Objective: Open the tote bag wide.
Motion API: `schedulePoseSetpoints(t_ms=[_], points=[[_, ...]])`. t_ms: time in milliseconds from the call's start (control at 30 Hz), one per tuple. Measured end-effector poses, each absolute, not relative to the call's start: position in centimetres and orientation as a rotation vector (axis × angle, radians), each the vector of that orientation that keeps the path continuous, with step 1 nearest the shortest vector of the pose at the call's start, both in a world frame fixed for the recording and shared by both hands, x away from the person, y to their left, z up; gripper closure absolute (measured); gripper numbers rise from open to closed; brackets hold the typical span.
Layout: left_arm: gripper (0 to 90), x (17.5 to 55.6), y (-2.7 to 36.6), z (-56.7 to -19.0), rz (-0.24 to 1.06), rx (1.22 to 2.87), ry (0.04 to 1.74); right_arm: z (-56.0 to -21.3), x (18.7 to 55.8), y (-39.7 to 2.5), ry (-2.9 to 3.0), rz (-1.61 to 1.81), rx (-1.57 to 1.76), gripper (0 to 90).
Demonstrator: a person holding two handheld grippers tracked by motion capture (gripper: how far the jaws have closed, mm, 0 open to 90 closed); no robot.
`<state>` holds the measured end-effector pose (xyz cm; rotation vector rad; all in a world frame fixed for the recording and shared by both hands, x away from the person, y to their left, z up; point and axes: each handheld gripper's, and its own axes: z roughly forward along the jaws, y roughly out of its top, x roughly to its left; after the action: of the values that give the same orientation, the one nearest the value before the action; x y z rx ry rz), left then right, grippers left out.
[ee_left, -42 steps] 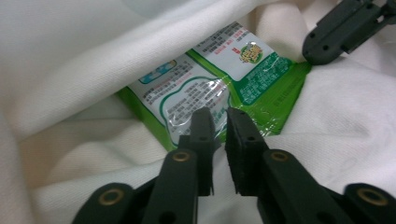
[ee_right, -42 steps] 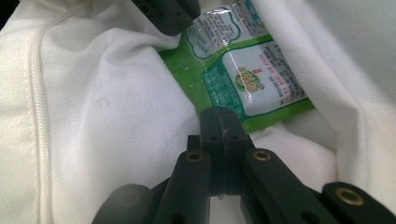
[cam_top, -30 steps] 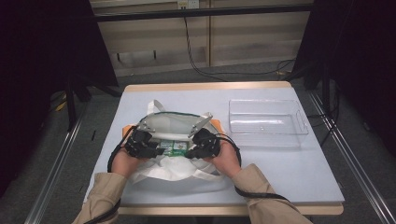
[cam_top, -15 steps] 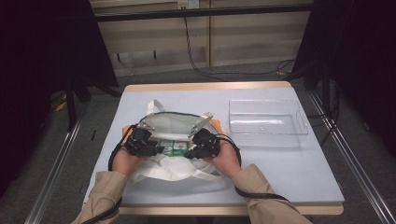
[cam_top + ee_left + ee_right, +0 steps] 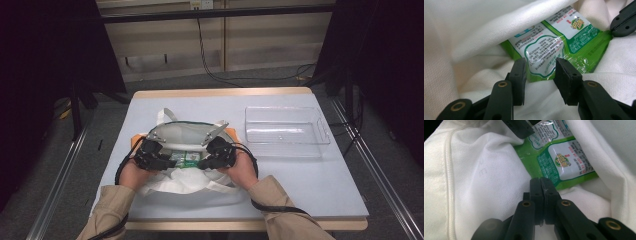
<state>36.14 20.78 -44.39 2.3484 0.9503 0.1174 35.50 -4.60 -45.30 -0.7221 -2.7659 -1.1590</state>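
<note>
Both hands have barely shifted vs a sec ago, w/ the white bag (image 5: 185, 182) on the tabletop (image 5: 310, 180) as before. Left hand-held gripper (image 5: 541, 72): jaws narrow but apart, green snack packet (image 5: 554, 47) lying between and just ahead of them, inside the bag. Right hand-held gripper (image 5: 540, 185): jaws pressed together on the packet's near edge, prob. pinching it. Clear tray (image 5: 286, 131) sits beyond the right hand-held gripper, away from the person. Judgement: packet secured, lift-out likely next.

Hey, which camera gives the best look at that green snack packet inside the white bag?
The left gripper view: the green packet lies broad and close, its print facing the camera. The right gripper view shows it partly covered by bag folds. In the high view it is a small green patch between the grippers.
</note>
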Motion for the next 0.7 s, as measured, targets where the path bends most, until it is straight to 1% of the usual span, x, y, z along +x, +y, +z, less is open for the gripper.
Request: schedulePoseSetpoints(t_ms=[100, 233, 367, 533, 567, 600, 700], points=[[61.0, 36.1, 20.77, -44.33, 0.117, 2.352, 0.944, -45.28, 35.44, -4.64, -2.768, -1.136, -0.721, 86.2], [60.6, 36.05, 20.69, -44.31, 0.126, 2.348, 0.946, -45.51, 35.35, -4.51, -2.775, -1.088, -0.683, 88.5], [60.3, 36.02, 20.76, -44.39, 0.118, 2.343, 0.948, -45.56, 35.2, -4.51, -2.79, -1.096, -0.67, 87.1], [60.5, 35.91, 20.77, -44.31, 0.112, 2.355, 0.94, -45.55, 35.27, -4.87, -2.792, -1.141, -0.715, 75.7], [60.7, 35.91, 20.75, -44.32, 0.109, 2.35, 0.936, -45.5, 35.25, -4.93, -2.803, -1.137, -0.74, 69.1], [60.7, 35.87, 20.71, -44.34, 0.111, 2.346, 0.937, -45.51, 35.32, -4.98, -2.816, -1.139, -0.763, 65.3], [60.6, 35.84, 20.72, -44.37, 0.115, 2.344, 0.936, -45.51, 35.63, -5.11, -2.791, -1.141, -0.779, 65.1]])
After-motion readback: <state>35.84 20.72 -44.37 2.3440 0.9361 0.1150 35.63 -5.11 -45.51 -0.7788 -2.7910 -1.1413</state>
